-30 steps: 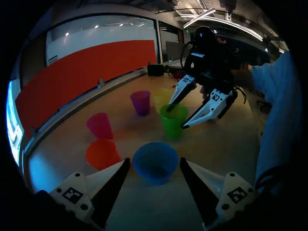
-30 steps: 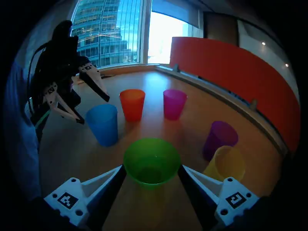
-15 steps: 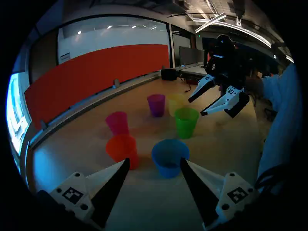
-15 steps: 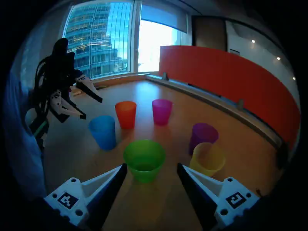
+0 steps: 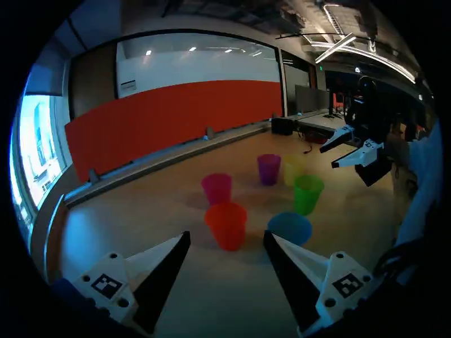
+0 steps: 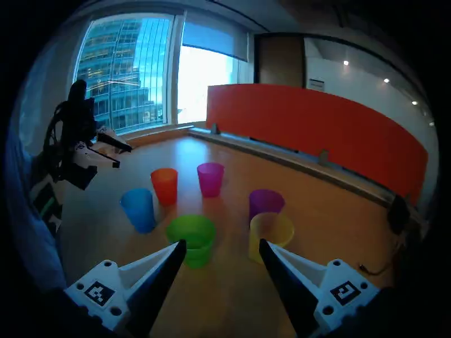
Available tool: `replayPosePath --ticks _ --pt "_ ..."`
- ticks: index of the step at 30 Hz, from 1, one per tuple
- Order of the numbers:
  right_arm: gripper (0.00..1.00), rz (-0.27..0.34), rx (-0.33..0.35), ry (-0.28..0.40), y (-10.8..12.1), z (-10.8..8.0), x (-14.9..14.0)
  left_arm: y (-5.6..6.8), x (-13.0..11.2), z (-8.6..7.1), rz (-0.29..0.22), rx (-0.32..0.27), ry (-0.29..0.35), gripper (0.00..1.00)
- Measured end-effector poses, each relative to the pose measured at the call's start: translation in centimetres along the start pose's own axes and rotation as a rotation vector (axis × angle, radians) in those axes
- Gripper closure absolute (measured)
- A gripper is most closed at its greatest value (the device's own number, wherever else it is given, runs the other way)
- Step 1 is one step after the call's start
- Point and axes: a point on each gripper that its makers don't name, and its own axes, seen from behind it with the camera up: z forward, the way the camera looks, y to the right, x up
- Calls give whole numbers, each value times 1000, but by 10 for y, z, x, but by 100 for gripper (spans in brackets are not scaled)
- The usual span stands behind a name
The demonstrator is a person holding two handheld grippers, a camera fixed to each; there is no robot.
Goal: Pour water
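Observation:
Several plastic cups stand upright in a cluster on a wooden table. In the left gripper view my left gripper (image 5: 226, 243) is open, with the orange cup (image 5: 226, 225) and blue cup (image 5: 290, 227) just beyond its tips. Behind them stand the pink cup (image 5: 217, 187), purple cup (image 5: 269, 168), yellow cup (image 5: 293, 167) and green cup (image 5: 308, 193). My right gripper (image 5: 336, 156) hangs open at the far right. In the right gripper view my right gripper (image 6: 220, 249) is open, pulled back from the green cup (image 6: 191, 238) and yellow cup (image 6: 271, 232). The left gripper (image 6: 116, 156) hovers far left.
A long orange wall panel (image 5: 169, 115) runs behind the wooden table (image 5: 124, 214). Large windows (image 6: 129, 73) stand beyond the table in the right gripper view. A sleeve (image 5: 425, 186) shows at the right edge of the left gripper view. A dark cable and plug (image 6: 394, 217) lie at the right.
Both grippers have drawn back and up from the cups. The blue cup no longer sits between the left fingers, nor the green cup between the right fingers. Both stayed open.

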Motion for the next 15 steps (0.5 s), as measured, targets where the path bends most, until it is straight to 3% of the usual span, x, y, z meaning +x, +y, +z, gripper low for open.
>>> replayPosePath --ticks 9,15 --pt "0 48 -142 71 25 -14 11 -46 7 -6 -65 151 68 4" --pt "0 80 -242 123 46 -25 22 -67 15 -9 -110 228 124 4"
